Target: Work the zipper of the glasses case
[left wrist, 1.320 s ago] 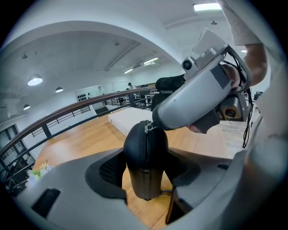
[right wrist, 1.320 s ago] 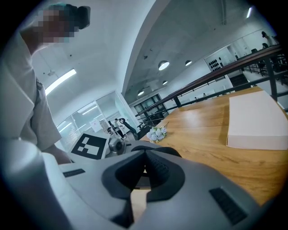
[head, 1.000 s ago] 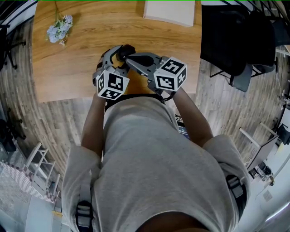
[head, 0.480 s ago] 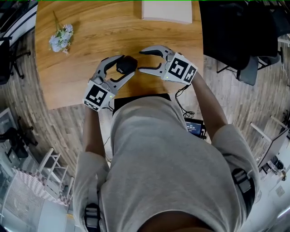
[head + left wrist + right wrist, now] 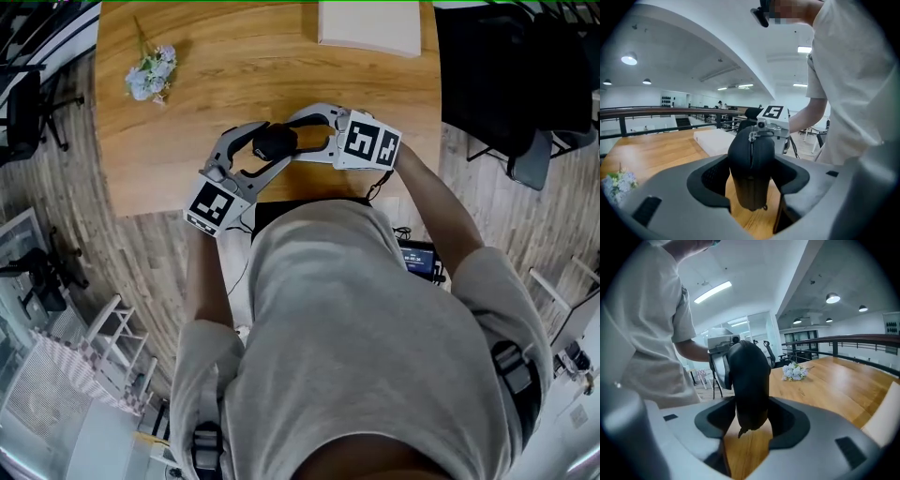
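Observation:
The black glasses case [image 5: 272,142] is held above the wooden table [image 5: 187,122], near its front edge. My left gripper [image 5: 273,146] is shut on it from the lower left. In the left gripper view the case [image 5: 751,168] stands upright between the pads, its zip seam facing me and the metal zipper pull [image 5: 752,136] near the top. My right gripper [image 5: 298,139] comes in from the right, open, with the case's other end [image 5: 749,380] between its jaws. Its pads sit close to the case's sides, with no visible squeeze.
A bunch of pale flowers [image 5: 150,73] lies at the table's back left, and a white box [image 5: 368,26] at the back edge. Black chairs [image 5: 506,75] stand right of the table. A small device with a screen [image 5: 419,260] hangs at the person's right side.
The right gripper was shut at the case, drew off to the right and opened, and has now come back left around the case. The left gripper kept its hold.

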A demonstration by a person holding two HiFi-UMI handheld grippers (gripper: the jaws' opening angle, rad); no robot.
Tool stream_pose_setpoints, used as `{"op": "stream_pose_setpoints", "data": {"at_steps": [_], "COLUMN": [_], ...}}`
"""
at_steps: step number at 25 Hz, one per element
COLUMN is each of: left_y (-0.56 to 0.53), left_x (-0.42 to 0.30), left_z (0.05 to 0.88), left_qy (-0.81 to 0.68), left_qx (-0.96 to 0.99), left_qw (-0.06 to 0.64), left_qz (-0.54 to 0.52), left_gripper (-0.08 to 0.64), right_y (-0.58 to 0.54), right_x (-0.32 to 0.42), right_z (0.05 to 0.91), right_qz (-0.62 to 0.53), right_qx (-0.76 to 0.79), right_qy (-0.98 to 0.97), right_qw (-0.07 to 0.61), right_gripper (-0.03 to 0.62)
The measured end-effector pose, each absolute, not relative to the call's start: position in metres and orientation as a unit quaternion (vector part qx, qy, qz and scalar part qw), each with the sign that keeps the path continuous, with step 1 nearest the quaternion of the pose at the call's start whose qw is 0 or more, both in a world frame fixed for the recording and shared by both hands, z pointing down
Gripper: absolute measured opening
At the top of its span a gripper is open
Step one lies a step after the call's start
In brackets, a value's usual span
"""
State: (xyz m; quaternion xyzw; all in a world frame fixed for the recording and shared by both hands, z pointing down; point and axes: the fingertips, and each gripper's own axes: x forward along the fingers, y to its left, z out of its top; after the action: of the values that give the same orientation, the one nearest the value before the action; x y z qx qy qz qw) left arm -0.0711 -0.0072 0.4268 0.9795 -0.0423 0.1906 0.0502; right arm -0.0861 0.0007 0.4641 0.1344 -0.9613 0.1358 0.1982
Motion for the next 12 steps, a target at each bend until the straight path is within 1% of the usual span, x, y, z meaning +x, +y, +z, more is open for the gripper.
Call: {"op": "stream_pose_setpoints", "data": {"at_steps": [2,6,9,12], "left_y": [-0.015,-0.04,-0.054,-0.06], "left_x": [-0.077,-0.096,-0.11,-0.12], "left_z": [0.438,0.457,0.475,0.496], "left_qy": [-0.078,-0.17,-0.223,-0.256], "left_qx": [0.972,0.955,0.937,0.919], "left_qw": [0.054,0.072,0.079,0.09], "left_qz": [0.213,0.23,0.257,0.285], "left_gripper": [0.264,0.265,0.265,0.264], "right_y": [-0.007,-0.036,-0.058,-0.07], "right_x": [-0.079,-0.049,-0.028,-0.017], "right_z": [0.475,0.502,0.515,0.529], "right_qz": [0.118,0.059,-0.001,-0.071], "right_qx": [0.16,0.246,0.301,0.318], "right_qy": [-0.951,-0.899,-0.845,-0.789], "right_qw": [0.238,0.358,0.441,0.521], "right_gripper": [0.225,0.225,0.225,0.227]}}
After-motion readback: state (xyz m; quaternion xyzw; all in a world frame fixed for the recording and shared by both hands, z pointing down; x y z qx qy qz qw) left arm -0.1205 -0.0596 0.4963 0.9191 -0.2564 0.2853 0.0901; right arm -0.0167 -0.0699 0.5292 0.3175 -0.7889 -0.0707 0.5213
